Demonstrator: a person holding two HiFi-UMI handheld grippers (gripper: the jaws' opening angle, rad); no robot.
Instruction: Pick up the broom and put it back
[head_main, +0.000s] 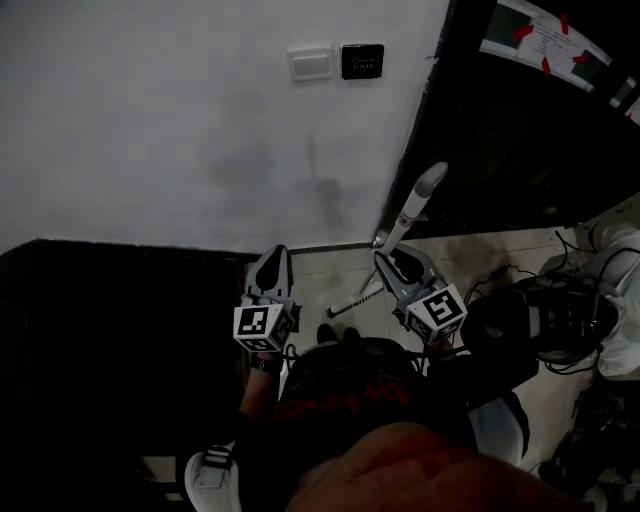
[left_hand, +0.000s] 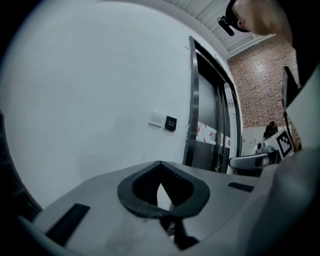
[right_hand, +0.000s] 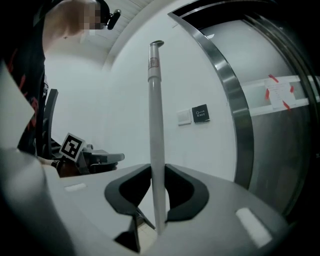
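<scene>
White wall (head_main: 150, 120) fills the view, with a dark metal-framed door (head_main: 500, 140) to its right and pale floor tiles (head_main: 325, 270) below. The broom (right_hand: 156, 125) stands near upright, handle end up, gripped between the right gripper (right_hand: 157, 195) fingers. The left gripper (left_hand: 161, 192) fingers are closed and empty. The handle label is unreadable.
</scene>
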